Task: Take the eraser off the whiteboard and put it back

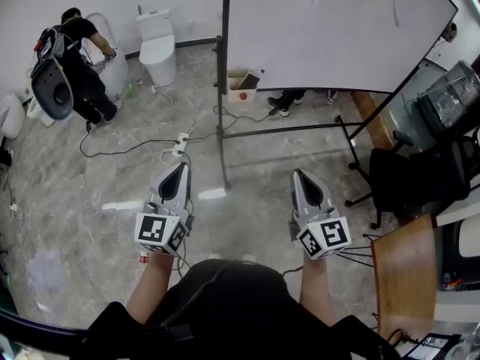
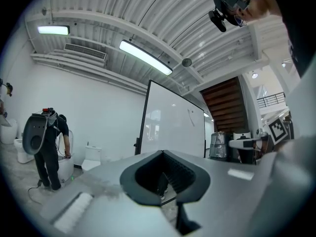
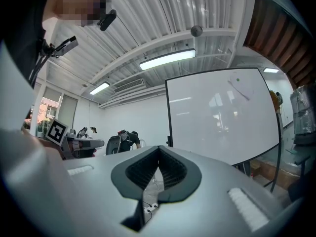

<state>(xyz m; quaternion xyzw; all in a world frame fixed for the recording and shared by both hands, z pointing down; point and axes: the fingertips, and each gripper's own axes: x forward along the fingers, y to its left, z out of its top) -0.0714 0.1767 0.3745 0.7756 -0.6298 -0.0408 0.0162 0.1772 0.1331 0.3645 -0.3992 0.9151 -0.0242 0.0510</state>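
A large whiteboard (image 1: 322, 28) on a black frame stands ahead of me, a few steps away. A pale eraser (image 1: 411, 0) with a green dot sticks near its top right corner; the right gripper view has the eraser (image 3: 241, 89) high on the whiteboard (image 3: 222, 117). Both grippers are held level at waist height, well short of the board. My left gripper (image 1: 178, 167) is shut and holds nothing, its tips (image 2: 163, 153) meeting. My right gripper (image 1: 300, 175) is shut too, with nothing between its tips (image 3: 158, 148).
The board's black stand post (image 1: 223, 126) and floor bars lie between me and it. Cables and a power strip (image 1: 180, 142) trail on the floor. A person (image 1: 75, 58) bends by toilets (image 1: 157, 47) at far left. A black chair (image 1: 409, 178) and wooden table (image 1: 405, 276) are at right.
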